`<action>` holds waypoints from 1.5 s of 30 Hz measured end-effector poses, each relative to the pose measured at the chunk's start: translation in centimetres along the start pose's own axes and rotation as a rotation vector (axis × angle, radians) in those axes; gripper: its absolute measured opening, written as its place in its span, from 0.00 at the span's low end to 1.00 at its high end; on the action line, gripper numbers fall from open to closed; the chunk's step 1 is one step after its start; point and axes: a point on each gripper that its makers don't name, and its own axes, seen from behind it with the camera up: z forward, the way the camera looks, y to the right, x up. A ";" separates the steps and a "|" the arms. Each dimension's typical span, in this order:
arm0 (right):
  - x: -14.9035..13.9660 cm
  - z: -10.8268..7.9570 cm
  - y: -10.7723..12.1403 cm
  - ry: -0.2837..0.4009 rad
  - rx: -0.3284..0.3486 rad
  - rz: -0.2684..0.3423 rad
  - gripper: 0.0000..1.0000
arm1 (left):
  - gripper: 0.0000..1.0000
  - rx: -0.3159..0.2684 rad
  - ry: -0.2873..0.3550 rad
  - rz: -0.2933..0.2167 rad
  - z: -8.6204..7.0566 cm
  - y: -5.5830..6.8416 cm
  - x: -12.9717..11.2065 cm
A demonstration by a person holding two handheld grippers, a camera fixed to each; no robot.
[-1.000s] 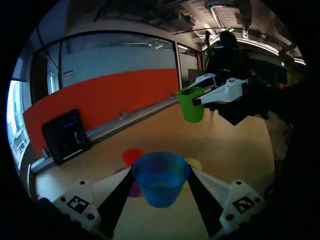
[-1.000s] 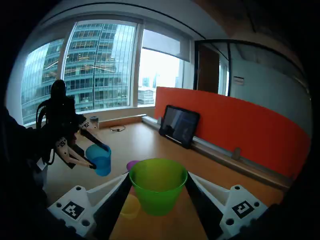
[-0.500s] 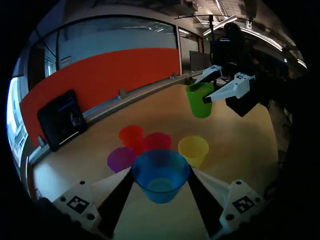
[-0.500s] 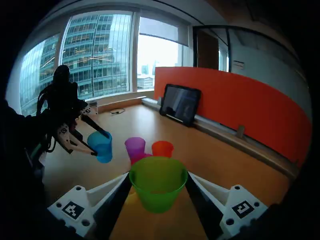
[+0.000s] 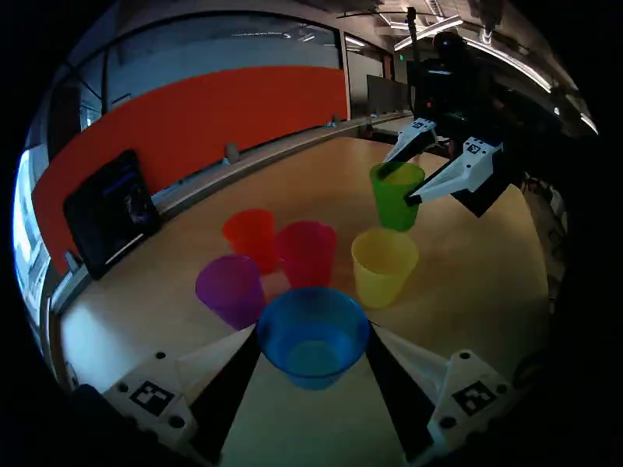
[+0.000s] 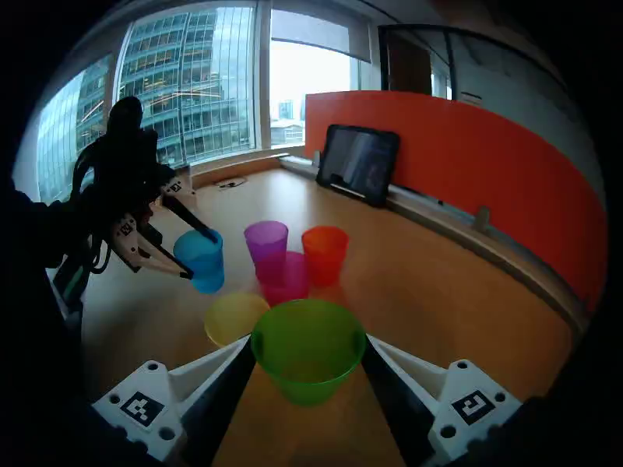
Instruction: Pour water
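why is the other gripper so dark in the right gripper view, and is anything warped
Right gripper view: bright windows behind the left gripper backlight it into a near silhouette, though its blue cup reads clearly. Left gripper view: dimmer, lit by ceiling strips; fisheye bends the orange wall beyond the green cup.

Four cups (image 5: 305,251) clustered on table (image 5: 475,272); tablet (image 5: 109,210) behind

Over the last second both grippers drop toward the pink cup (image 5: 307,251). The left gripper (image 5: 311,336) brings its blue cup (image 5: 313,350) close to it, and the right gripper (image 6: 308,342) lowers its green cup (image 6: 308,366) near it.
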 end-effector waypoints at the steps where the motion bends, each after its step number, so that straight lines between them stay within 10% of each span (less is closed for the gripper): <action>1: -0.3 0.1 0.0 -0.008 0.000 -0.001 0.93 | 0.88 -0.002 -0.004 -0.001 0.1 0.0 -0.2; 45: -4.4 1.6 -0.4 -0.075 -0.008 0.041 0.94 | 0.99 -0.050 -0.049 -0.068 0.4 0.5 -3.4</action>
